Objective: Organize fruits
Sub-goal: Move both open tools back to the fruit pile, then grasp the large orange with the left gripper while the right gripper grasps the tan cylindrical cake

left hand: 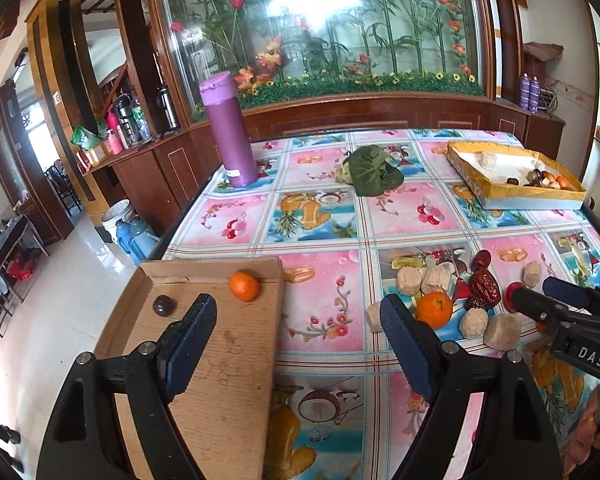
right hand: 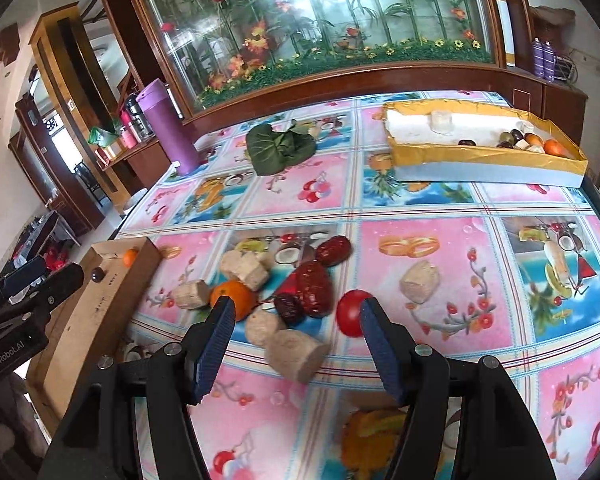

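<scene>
My left gripper (left hand: 298,344) is open and holds nothing, hovering over the right edge of a flat cardboard tray (left hand: 220,380). In the tray lie a small orange (left hand: 244,286) and a dark round fruit (left hand: 163,305). My right gripper (right hand: 296,340) is open above a heap on the tablecloth: an orange (right hand: 234,296), red dates (right hand: 314,286), beige blocks (right hand: 296,354) and a red tomato (right hand: 350,312) just beyond the tip of its right finger. The pads touch none of them. In the left wrist view the right gripper (left hand: 540,292) partly hides that tomato (left hand: 514,292).
A yellow-rimmed box (right hand: 488,164) holding several small fruits stands at the far right. A purple flask (left hand: 228,132) is at the far left corner and a green leaf (left hand: 374,172) lies mid-table. A lone beige block (right hand: 420,282) sits right of the heap. The table's left edge drops to the floor.
</scene>
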Action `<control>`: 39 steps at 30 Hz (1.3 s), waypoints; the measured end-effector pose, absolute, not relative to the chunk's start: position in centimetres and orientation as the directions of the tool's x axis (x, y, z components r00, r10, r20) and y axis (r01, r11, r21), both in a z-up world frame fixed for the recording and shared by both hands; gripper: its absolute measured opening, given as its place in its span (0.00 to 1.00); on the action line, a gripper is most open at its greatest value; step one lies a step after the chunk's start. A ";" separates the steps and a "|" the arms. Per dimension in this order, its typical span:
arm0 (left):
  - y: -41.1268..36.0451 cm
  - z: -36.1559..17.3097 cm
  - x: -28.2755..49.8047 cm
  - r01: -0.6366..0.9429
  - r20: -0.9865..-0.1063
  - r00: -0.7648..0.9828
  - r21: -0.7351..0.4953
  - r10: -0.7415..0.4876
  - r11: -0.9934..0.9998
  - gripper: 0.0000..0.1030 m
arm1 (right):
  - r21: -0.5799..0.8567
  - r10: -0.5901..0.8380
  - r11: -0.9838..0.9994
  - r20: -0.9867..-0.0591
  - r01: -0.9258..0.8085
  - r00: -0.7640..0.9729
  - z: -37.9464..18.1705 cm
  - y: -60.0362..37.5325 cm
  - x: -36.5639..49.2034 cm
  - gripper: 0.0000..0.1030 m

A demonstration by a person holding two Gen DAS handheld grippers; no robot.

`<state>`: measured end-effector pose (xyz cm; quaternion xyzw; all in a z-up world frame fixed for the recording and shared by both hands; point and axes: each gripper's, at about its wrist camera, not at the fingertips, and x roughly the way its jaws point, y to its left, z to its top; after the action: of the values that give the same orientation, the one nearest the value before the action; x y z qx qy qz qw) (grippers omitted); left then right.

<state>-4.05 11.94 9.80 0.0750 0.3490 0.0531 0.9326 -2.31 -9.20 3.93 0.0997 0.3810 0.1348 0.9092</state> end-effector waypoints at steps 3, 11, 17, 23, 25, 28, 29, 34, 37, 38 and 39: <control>12.1 8.8 -3.1 -0.034 -0.673 0.727 0.161 0.135 0.986 0.81 | 0.269 0.309 0.948 -0.666 -0.169 0.679 4.0 -9.9 -2.1 0.67; 12.5 6.3 -1.2 0.010 -0.733 0.678 0.082 0.053 0.997 0.81 | 0.199 0.207 0.975 -0.631 -0.101 0.748 4.9 -12.8 -2.0 0.73; 10.0 4.6 0.1 0.155 -0.771 0.628 -0.003 -0.101 0.988 0.80 | 0.335 0.349 0.929 -0.663 -0.154 0.662 3.3 -13.1 -1.1 0.64; 9.0 3.0 1.6 0.232 -0.800 0.557 -0.107 -0.222 0.967 0.55 | 0.375 0.444 0.895 -0.678 -0.243 0.586 2.2 -11.5 -1.3 0.52; 8.9 3.0 1.8 0.234 -0.793 0.564 -0.112 -0.229 0.966 0.55 | 0.356 0.453 0.891 -0.687 -0.282 0.568 1.9 -10.4 -1.6 0.51; 8.5 2.9 2.1 0.245 -0.796 0.557 -0.114 -0.236 0.963 0.55 | 0.311 0.445 0.893 -0.718 -0.326 0.535 1.1 -8.6 -1.8 0.47; 8.3 3.0 2.1 0.250 -0.798 0.554 -0.114 -0.238 0.962 0.55 | 0.297 0.438 0.895 -0.726 -0.332 0.530 0.9 -8.2 -1.8 0.47; 6.9 3.7 1.3 0.290 -0.790 0.566 -0.075 -0.234 0.954 0.55 | 0.259 0.411 0.905 -0.738 -0.338 0.534 0.4 -7.3 -2.0 0.41; 5.8 3.5 1.6 0.313 -0.803 0.552 -0.048 -0.223 0.948 0.55 | 0.256 0.404 0.908 -0.742 -0.331 0.535 0.3 -7.5 -2.3 0.41; 5.5 3.3 1.7 0.324 -0.807 0.547 -0.042 -0.223 0.945 0.55 | 0.254 0.400 0.910 -0.743 -0.327 0.536 0.3 -7.6 -2.5 0.41; 5.1 3.0 1.9 0.335 -0.813 0.539 -0.034 -0.221 0.942 0.55 | 0.252 0.395 0.913 -0.745 -0.322 0.537 0.3 -7.7 -2.6 0.41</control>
<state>1.87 5.14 3.02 0.0629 0.4529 -0.1588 0.8750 -2.64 -7.72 0.30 0.0418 0.4352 0.2049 0.8757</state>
